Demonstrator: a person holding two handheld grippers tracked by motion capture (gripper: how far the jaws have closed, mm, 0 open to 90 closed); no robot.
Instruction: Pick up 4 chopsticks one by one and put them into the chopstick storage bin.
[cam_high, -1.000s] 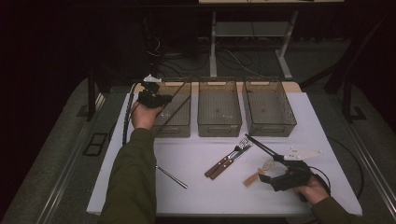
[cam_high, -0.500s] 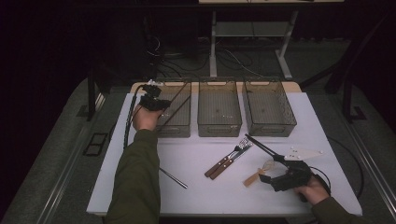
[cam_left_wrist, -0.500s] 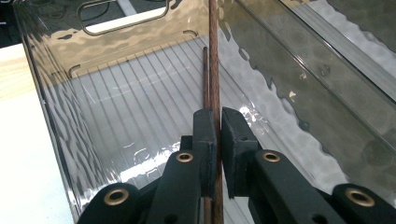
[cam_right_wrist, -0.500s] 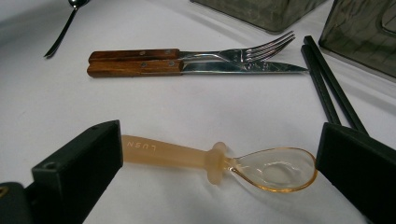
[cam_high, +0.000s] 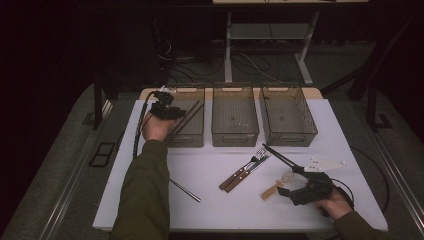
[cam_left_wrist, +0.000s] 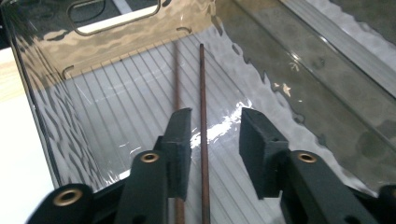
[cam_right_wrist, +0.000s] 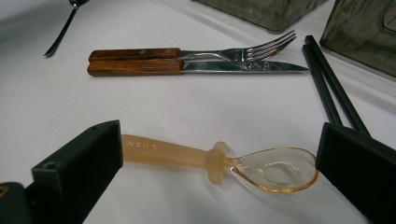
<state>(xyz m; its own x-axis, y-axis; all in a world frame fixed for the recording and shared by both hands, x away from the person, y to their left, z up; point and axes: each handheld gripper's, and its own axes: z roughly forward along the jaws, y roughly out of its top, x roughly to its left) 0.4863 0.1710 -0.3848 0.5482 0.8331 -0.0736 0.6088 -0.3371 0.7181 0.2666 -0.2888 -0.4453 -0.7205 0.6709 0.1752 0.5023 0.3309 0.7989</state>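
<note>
My left gripper (cam_high: 167, 111) hovers over the left clear bin (cam_high: 192, 139), open. In the left gripper view a thin brown chopstick (cam_left_wrist: 203, 93) runs between the jaws without touching them, and a second chopstick (cam_left_wrist: 176, 70) lies beside it on the bin floor (cam_left_wrist: 116, 107). Low over the table at the front right, my right gripper (cam_high: 292, 187) is open. Its jaws stand at either end of an amber plastic spoon (cam_right_wrist: 187, 156) that lies flat on the white table and is also visible from above (cam_high: 274, 189).
A wooden-handled fork (cam_right_wrist: 243, 52) and knife (cam_right_wrist: 233, 67) lie side by side mid-table. Black chopsticks (cam_right_wrist: 329, 88) lie by the right bin (cam_high: 287, 115). The middle bin (cam_high: 235, 117) stands between the bins. A metal spoon (cam_high: 185, 190) lies left, and a white utensil (cam_high: 325, 163) right.
The left hand has shifted slightly over the left bin. The right gripper has stayed put around the amber spoon.
</note>
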